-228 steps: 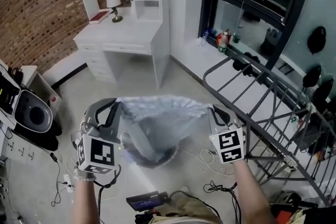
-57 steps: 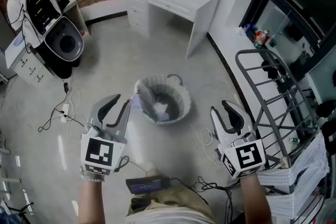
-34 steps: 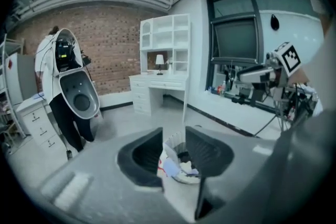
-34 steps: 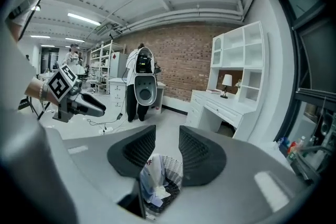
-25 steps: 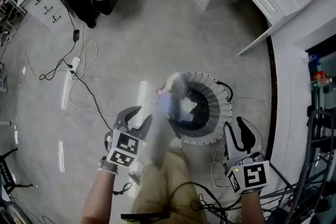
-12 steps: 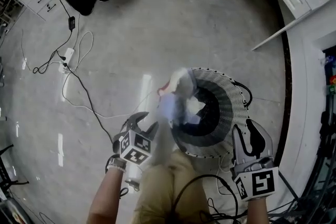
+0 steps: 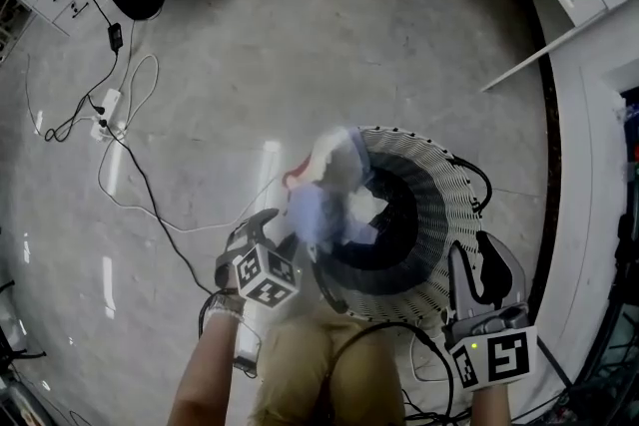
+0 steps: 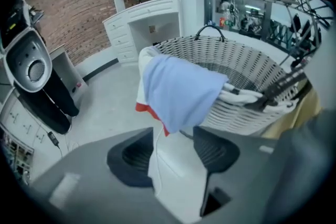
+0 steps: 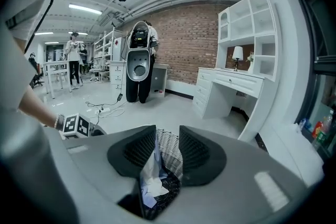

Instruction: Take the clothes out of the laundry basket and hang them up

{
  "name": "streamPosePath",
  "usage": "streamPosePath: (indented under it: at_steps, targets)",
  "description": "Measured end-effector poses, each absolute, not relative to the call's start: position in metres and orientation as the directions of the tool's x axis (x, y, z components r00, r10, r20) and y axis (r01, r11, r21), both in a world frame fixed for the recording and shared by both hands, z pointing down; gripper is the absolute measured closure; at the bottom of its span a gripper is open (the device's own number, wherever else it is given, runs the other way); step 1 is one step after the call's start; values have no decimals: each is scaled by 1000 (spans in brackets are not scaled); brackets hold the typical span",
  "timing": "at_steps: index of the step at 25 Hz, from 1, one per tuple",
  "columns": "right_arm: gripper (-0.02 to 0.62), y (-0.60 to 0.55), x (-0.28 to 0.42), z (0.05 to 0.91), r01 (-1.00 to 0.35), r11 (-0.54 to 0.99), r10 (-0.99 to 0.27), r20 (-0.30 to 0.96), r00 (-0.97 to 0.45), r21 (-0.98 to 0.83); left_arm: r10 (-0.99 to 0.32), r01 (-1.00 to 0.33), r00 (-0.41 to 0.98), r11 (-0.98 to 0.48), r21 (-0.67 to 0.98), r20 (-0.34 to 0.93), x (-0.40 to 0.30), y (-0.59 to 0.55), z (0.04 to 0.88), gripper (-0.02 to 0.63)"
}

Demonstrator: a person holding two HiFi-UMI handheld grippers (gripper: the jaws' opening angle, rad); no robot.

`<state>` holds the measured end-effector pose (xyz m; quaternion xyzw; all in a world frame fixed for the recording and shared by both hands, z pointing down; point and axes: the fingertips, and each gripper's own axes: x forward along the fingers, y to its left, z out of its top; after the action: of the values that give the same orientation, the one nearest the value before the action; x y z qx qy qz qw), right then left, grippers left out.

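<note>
Draping over the left rim of the laundry basket (image 7: 454, 200), a light blue garment (image 7: 318, 207) hangs down its outside.
The left gripper (image 8: 173, 140) jaws have just been opening and stand released right before the cloth; the right gripper (image 9: 168, 140) jaws hang apart, empty, by the basket's near rim.

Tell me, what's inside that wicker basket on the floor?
Crumpled white clothes lie inside the basket, and a light blue garment drapes over its rim. Anything beneath them is covered.
</note>
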<state>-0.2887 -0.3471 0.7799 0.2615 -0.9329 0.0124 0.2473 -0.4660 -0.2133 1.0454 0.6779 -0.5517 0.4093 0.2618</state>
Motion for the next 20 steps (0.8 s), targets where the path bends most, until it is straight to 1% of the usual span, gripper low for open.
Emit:
streamPosePath:
  at_steps: [2,3,5,7,8,9,14,20]
  targets:
    - [469,-348,-285,788,-498,861,-484,476,-734,106,-550,-961,48,-252,-110,834,-467,-221,1048,381]
    - [469,-348,-283,790,-500,860,-485,478,-732,106,-560,-961,42,-251,-121,827,-467,-225,1047,392]
    - [469,-348,-281,792,-505,857,-486,480,-730,101,-584,-962,30,-236,-134,811,-468,-231,1043,437]
    - [469,-348,-278,790,-512,854,-488,479,-729,91,-609,-971,23,-201,-126,793,-470,-234,1036,529]
    - [469,-348,-278,788,-516,852,-489,480,-728,87,-622,-976,21,-182,-119,783,-471,-235,1031,586]
    - [469,-347,-277,786,-518,851,-490,481,-727,83,-633,-980,20,-166,-111,774,-473,-236,1025,597]
    - [469,-338,-280,765,-522,850,-485,484,-728,66,-672,-988,4,-117,-100,740,-487,-240,975,600]
    - [469,-331,-277,712,-532,844,-496,465,-733,62,-694,-968,21,-194,-158,720,-473,-248,899,600]
